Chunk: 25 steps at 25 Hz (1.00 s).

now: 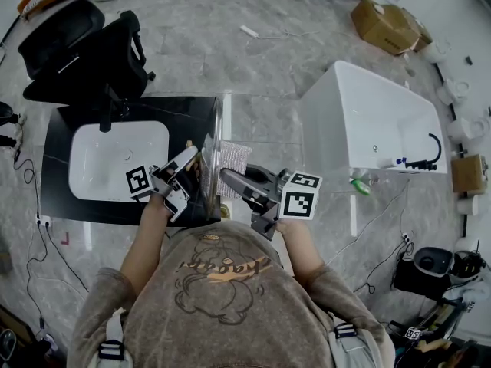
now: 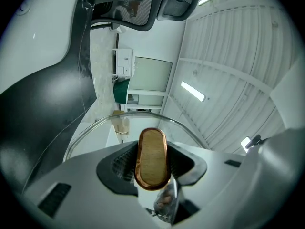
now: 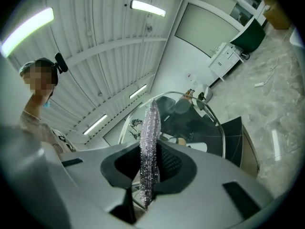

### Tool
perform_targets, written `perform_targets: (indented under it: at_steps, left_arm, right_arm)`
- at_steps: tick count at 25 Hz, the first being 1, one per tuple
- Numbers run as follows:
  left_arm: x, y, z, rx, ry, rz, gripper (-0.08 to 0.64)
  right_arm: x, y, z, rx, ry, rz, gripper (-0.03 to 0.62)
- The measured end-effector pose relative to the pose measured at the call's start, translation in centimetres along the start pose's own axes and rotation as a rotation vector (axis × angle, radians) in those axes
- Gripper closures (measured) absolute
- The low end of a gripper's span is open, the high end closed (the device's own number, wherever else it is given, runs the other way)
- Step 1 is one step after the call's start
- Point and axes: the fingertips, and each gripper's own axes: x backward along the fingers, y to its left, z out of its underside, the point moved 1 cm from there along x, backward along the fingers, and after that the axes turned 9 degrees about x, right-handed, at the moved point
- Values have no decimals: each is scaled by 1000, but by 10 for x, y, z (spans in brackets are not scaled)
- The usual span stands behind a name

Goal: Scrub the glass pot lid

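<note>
In the head view the glass pot lid is upright and edge-on over the black counter. Its brown oval knob sits clamped between the jaws of my left gripper, and the lid's metal rim arcs beyond it in the left gripper view. My right gripper is shut on a silvery mesh scrubbing cloth. The cloth lies against the lid's right face. In the right gripper view the cloth stands on edge between the pads, with the lid just behind it.
A white sink basin with a black faucet is set in the black countertop to the left. A black chair stands behind it. A white bathtub is at the right, with a cardboard box beyond.
</note>
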Motion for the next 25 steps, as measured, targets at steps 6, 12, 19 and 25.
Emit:
perform_targets:
  at_steps: [6, 12, 19, 25]
  left_arm:
    - [3, -5, 0, 4, -11, 13, 381]
    - [21, -19, -19, -46, -69, -11, 381]
    - [54, -32, -41, -169, -132, -107, 382]
    - [50, -25, -38, -539, -70, -453, 382]
  right_arm:
    - [3, 2, -6, 54, -22, 0, 512]
    - [38, -30, -21, 60, -100, 121, 512]
    - [94, -77, -21, 49, -160, 352, 512]
    - [104, -95, -12, 74, -174, 492, 512]
